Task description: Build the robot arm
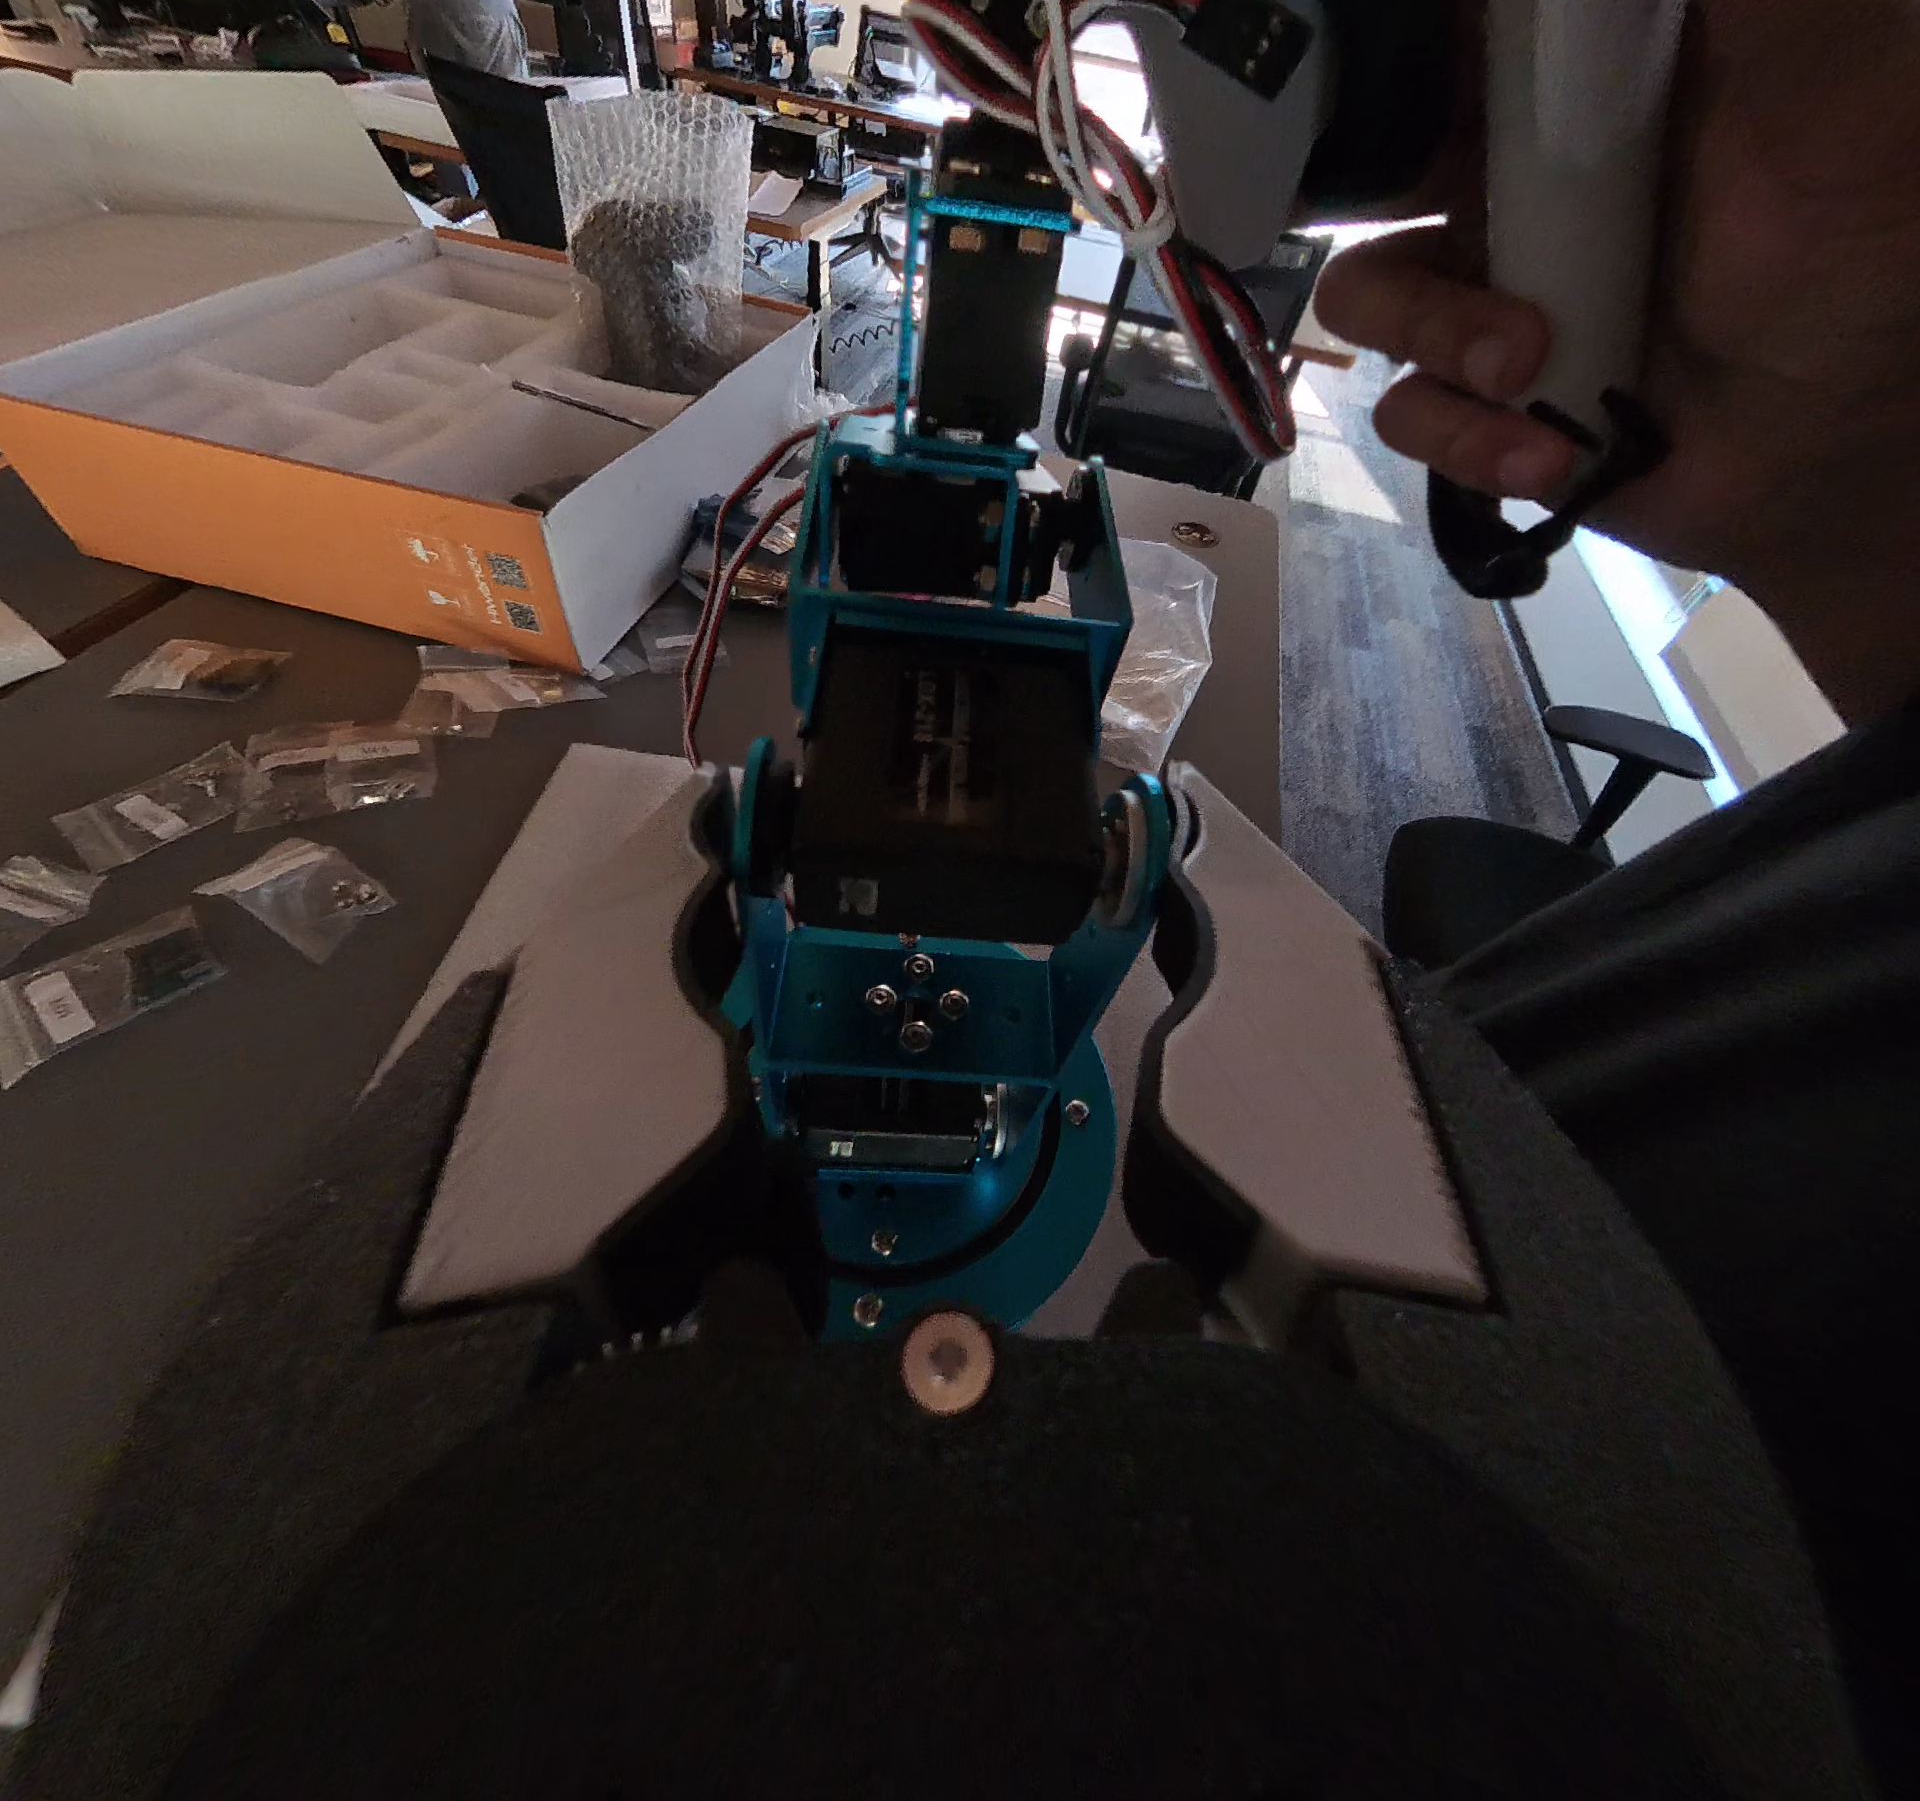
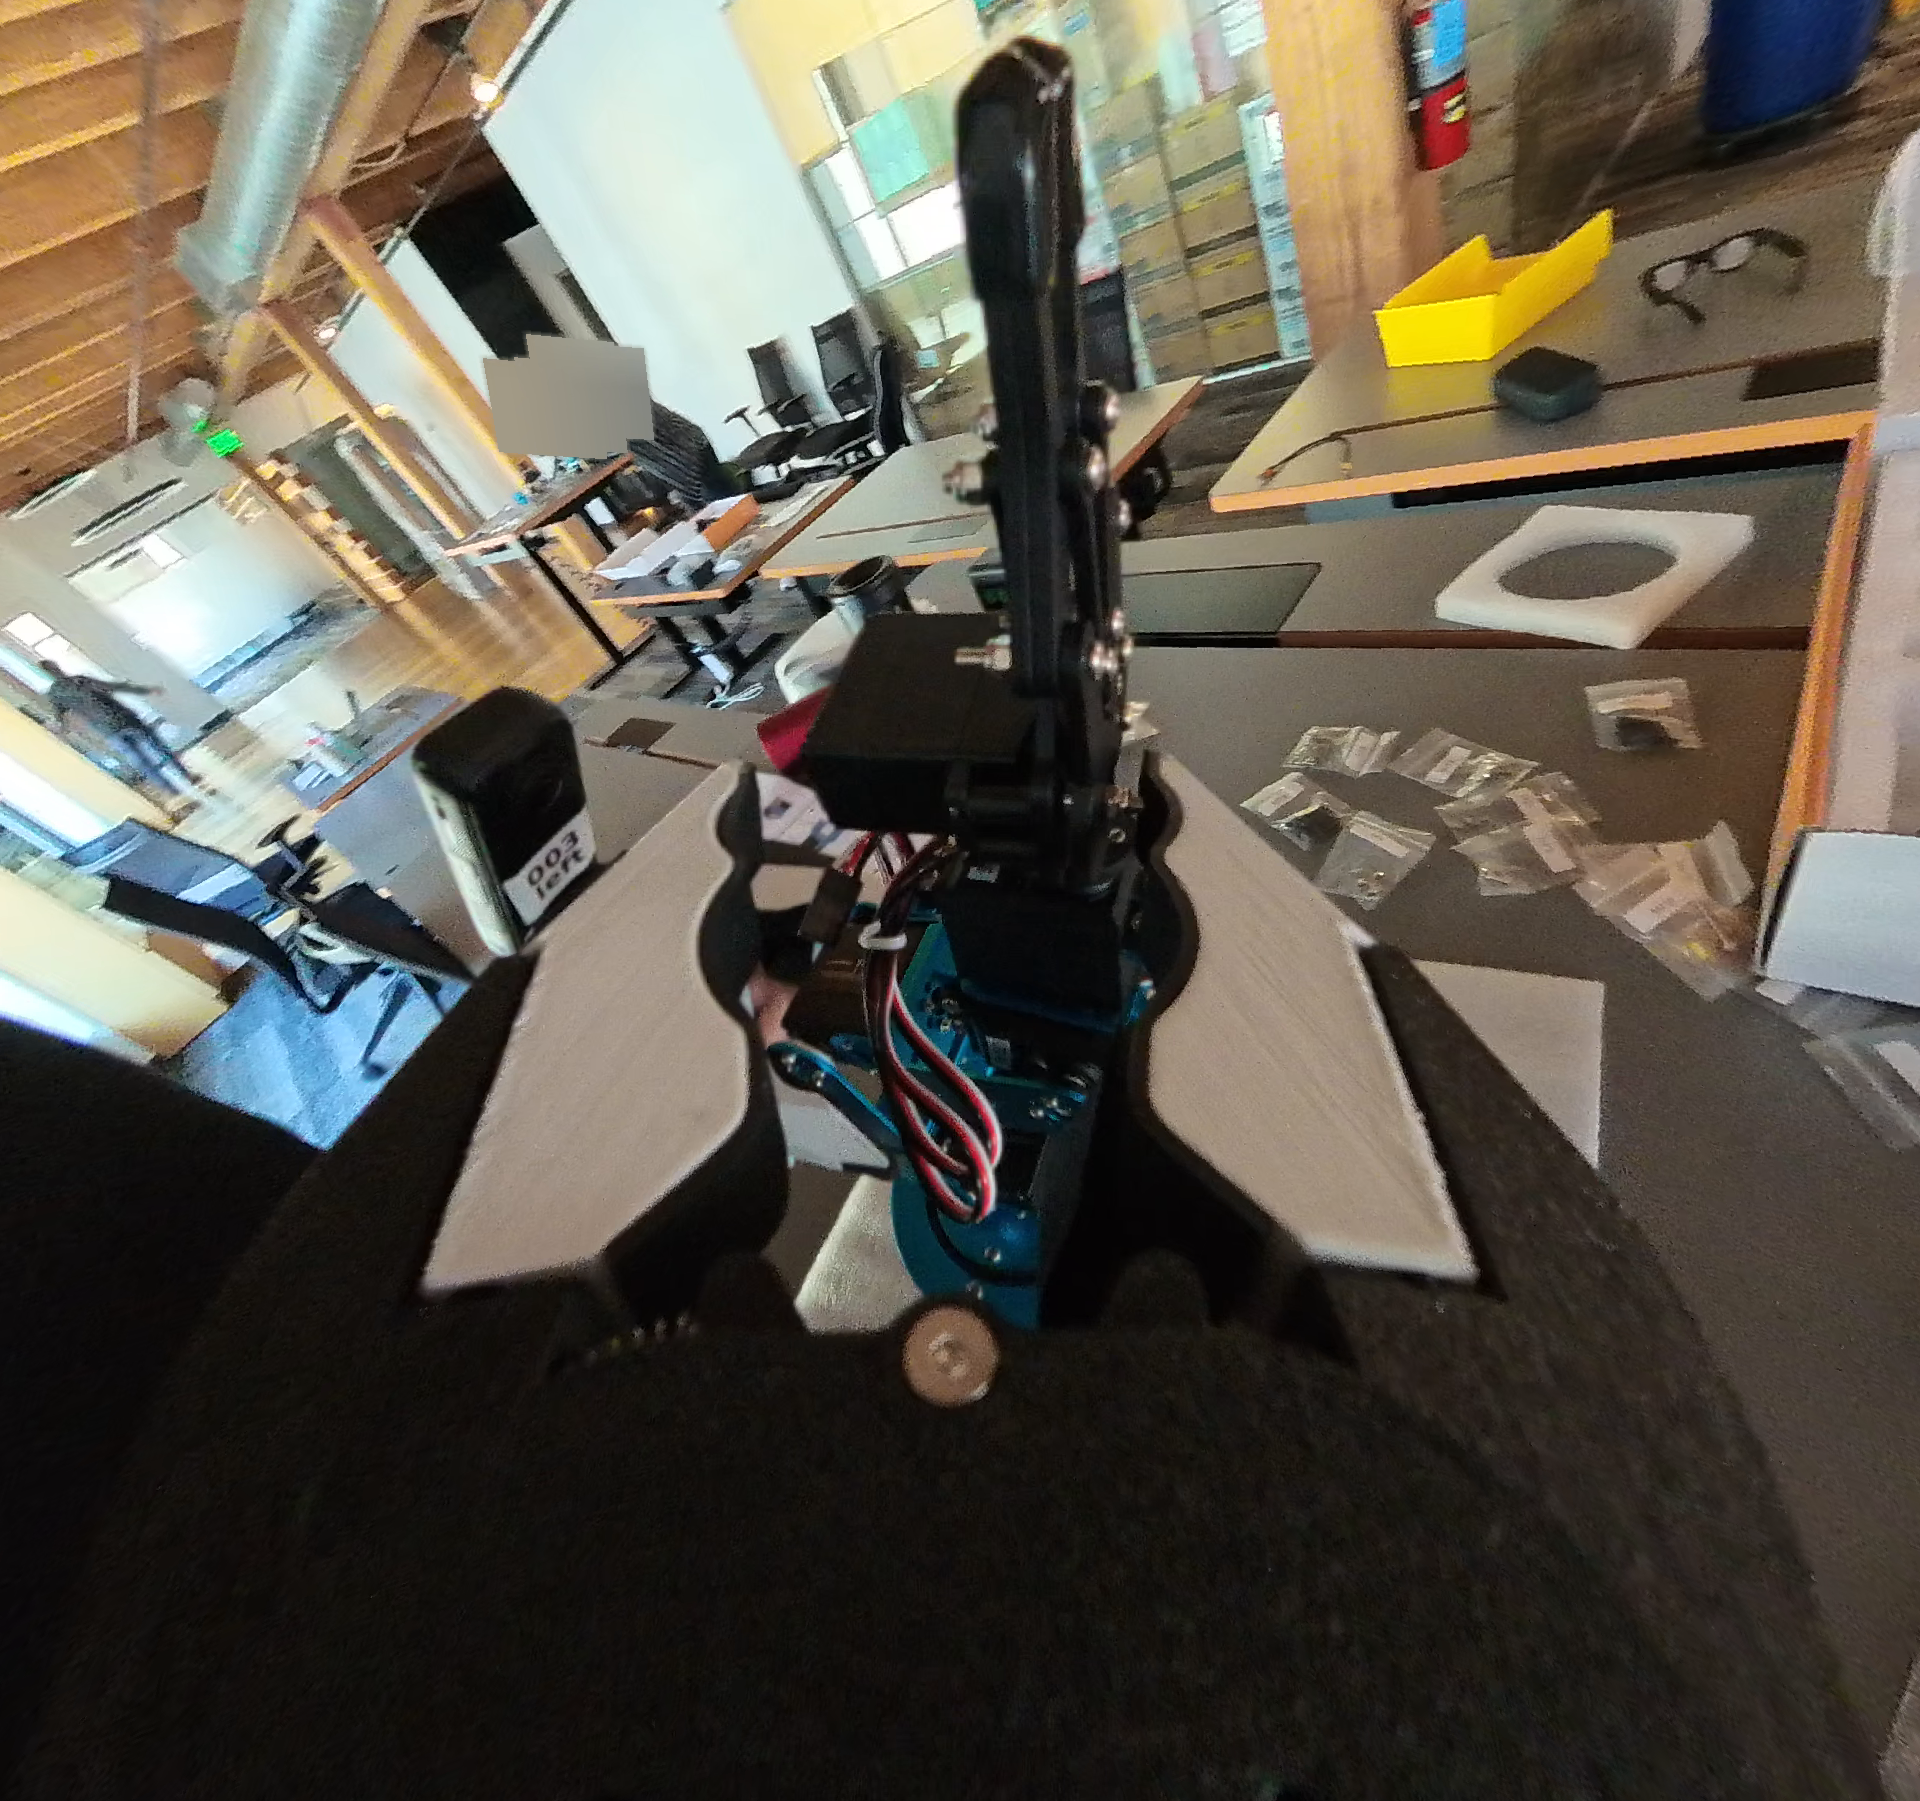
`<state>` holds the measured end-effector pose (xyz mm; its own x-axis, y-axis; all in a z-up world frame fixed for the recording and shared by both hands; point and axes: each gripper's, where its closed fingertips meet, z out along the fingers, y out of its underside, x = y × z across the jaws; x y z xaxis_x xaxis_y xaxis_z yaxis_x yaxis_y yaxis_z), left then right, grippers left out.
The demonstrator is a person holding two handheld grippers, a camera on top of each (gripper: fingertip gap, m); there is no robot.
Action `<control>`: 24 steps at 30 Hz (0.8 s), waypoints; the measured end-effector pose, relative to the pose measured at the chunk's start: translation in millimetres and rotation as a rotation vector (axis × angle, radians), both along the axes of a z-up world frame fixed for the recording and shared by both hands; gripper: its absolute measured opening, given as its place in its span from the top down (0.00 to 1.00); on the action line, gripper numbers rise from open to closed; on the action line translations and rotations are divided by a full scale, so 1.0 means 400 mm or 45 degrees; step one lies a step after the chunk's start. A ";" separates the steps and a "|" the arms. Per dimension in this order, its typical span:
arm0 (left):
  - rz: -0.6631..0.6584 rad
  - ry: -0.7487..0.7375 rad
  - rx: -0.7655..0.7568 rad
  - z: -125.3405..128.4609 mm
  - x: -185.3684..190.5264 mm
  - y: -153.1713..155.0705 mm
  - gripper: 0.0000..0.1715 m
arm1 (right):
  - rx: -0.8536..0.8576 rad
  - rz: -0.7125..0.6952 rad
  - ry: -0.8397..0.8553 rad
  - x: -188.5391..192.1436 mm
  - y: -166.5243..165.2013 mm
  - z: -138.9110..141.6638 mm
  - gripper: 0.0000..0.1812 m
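Note:
A small robot arm of blue metal brackets [image 1: 914,1024] and black servos stands upright on the dark table. My left gripper [image 1: 945,785] is shut on its lower joint, and its white fingers [image 1: 623,972] press the blue side discs. My right gripper [image 2: 948,780] is closed around the arm's black upper section [image 2: 1039,878], below the upright black claw [image 2: 1023,349]. Red, white and black wires [image 2: 935,1128] hang between its fingers. In the left wrist view a hand [image 1: 1455,369] holds the right gripper's white handle at the top right.
An open orange and white box [image 1: 312,504] with foam and a bubble-wrap bundle [image 1: 655,224] lies to the left. Small bags of parts [image 1: 291,878] are scattered on the table and also show in the right wrist view [image 2: 1455,816]. A white foam ring [image 2: 1590,577], a yellow tray [image 2: 1486,307] and glasses [image 2: 1714,265] lie farther off. The gap from one gripper's tips to the other's is roughly 12 cm.

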<state>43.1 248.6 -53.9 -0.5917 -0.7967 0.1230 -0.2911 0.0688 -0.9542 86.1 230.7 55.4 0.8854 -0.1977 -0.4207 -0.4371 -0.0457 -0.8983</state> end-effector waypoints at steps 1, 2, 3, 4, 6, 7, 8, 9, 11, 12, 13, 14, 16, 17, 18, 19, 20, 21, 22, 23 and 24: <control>-0.005 -0.001 -0.010 0.000 0.000 -0.002 0.54 | -0.004 -0.036 0.007 0.006 0.001 -0.002 0.62; -0.006 -0.006 -0.007 0.000 0.000 -0.001 0.54 | -0.008 -0.067 0.009 0.011 0.001 -0.004 0.66; -0.008 -0.011 0.000 0.000 -0.001 -0.002 0.54 | -0.007 -0.080 0.006 0.011 0.001 -0.004 0.66; -0.012 -0.015 0.007 -0.001 -0.002 -0.002 0.54 | -0.007 -0.091 0.004 0.012 0.001 -0.003 0.66; -0.011 -0.021 0.015 -0.002 -0.003 -0.002 0.54 | -0.003 -0.097 0.013 0.011 0.001 -0.003 0.66; -0.012 -0.027 0.016 -0.002 -0.004 -0.002 0.54 | 0.000 -0.100 0.026 0.012 0.000 -0.002 0.66; -0.015 -0.034 0.017 -0.002 -0.005 -0.002 0.54 | 0.010 -0.097 0.046 0.012 0.000 -0.002 0.67; -0.017 -0.039 0.016 -0.002 -0.005 -0.001 0.54 | 0.022 -0.095 0.070 0.013 -0.002 -0.002 0.66; -0.019 -0.048 0.015 -0.002 -0.006 -0.001 0.54 | 0.059 -0.092 0.131 0.016 -0.005 -0.001 0.66; -0.019 -0.051 0.015 -0.001 -0.006 -0.001 0.54 | 0.082 -0.091 0.160 0.018 -0.007 -0.001 0.66; -0.019 -0.054 0.015 -0.002 -0.005 -0.002 0.54 | 0.104 -0.092 0.184 0.020 -0.009 -0.001 0.67; -0.020 -0.056 0.016 -0.001 -0.005 -0.002 0.54 | 0.126 -0.092 0.208 0.022 -0.012 -0.001 0.67; -0.022 -0.062 0.021 -0.001 -0.004 -0.004 0.55 | 0.167 -0.096 0.253 0.027 -0.019 -0.002 0.66; -0.023 -0.065 0.021 -0.001 -0.002 -0.005 0.55 | 0.185 -0.104 0.272 0.031 -0.022 -0.003 0.66; -0.026 -0.068 0.021 0.000 -0.001 -0.006 0.55 | 0.202 -0.113 0.292 0.035 -0.025 -0.003 0.67; -0.030 -0.071 0.018 0.000 -0.001 -0.005 0.55 | 0.224 -0.117 0.324 0.041 -0.029 -0.004 0.67; -0.032 -0.074 0.013 0.000 -0.002 -0.004 0.55 | 0.253 -0.115 0.372 0.047 -0.032 -0.006 0.67; -0.031 -0.078 0.007 0.001 -0.003 -0.002 0.55 | 0.279 -0.110 0.418 0.053 -0.036 -0.008 0.67; -0.029 -0.083 0.002 0.001 -0.004 0.000 0.55 | 0.301 -0.103 0.458 0.059 -0.039 -0.010 0.67; -0.026 -0.087 -0.003 0.002 -0.006 0.001 0.55 | 0.318 -0.095 0.490 0.063 -0.041 -0.011 0.67; -0.023 -0.091 -0.008 0.002 -0.008 0.004 0.55 | 0.333 -0.089 0.520 0.067 -0.043 -0.014 0.67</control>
